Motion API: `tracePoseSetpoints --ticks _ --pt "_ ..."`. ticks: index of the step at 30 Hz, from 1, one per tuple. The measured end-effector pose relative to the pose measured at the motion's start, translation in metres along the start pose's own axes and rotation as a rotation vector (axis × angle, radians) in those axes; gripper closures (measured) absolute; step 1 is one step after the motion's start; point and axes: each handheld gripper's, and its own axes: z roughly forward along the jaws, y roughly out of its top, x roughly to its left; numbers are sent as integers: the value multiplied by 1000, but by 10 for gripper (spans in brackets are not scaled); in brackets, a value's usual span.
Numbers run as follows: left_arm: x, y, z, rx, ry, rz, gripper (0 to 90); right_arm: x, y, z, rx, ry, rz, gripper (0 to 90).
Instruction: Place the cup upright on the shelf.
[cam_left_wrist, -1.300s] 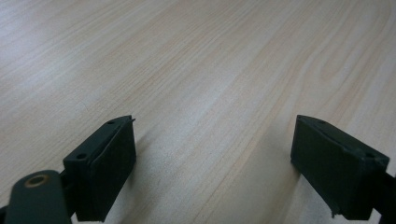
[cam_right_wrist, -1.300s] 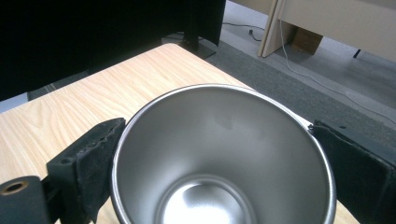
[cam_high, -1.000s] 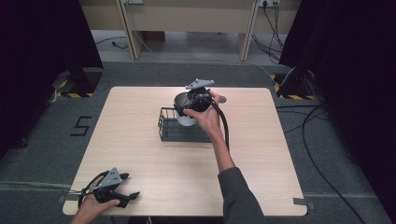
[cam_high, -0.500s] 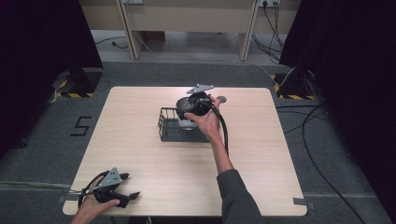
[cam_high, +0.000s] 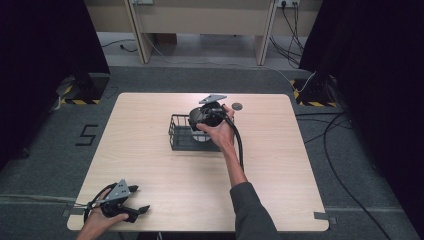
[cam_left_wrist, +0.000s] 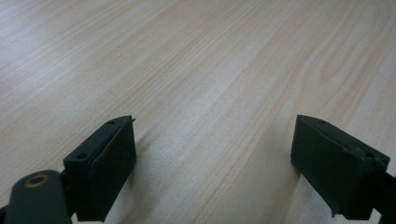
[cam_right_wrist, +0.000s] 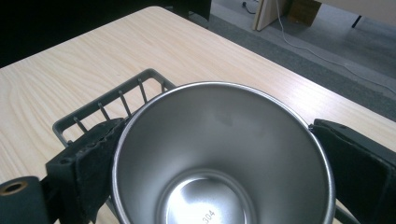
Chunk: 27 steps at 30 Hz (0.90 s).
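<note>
A: As the count goes, it's one black wire basket (cam_high: 181, 134), one steel cup (cam_right_wrist: 223, 154), two grippers, and one small dark disc (cam_high: 237, 106) on the desk (cam_high: 150, 165) beyond the basket.

B: And the basket's contents?

A: The cup stands in it, mouth up, nothing inside but "304" stamped on its base. The right gripper (cam_high: 206, 116) has its fingers (cam_right_wrist: 91, 163) pressed against the cup's rim on either side, grasping it over the basket.

B: The other one?

A: The left gripper (cam_high: 120, 202) sits at the near left corner of the desk, fingers (cam_left_wrist: 105, 163) spread wide, released, bare wood between them.

B: Anything hard to read?

A: From above, the hand (cam_high: 220, 131) and gripper cover most of the cup. The disc is too small to identify.
</note>
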Motion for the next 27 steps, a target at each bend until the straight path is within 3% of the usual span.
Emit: tracePoseSetpoints --ticks 12,20,22,24,27 --pt "0 0 0 0 -1 1 136 0 -5 -2 -32 13 -1 58" --pt "0 0 0 0 -1 0 136 1 -5 -3 -45 -8 -11 54" --pt "0 0 0 0 -1 1 136 2 -4 -5 -74 -6 -5 42" --pt "0 0 0 1 -3 1 136 2 -2 -8 -96 2 -1 57" --pt "0 0 0 1 -2 3 136 2 4 -15 -132 17 13 210"
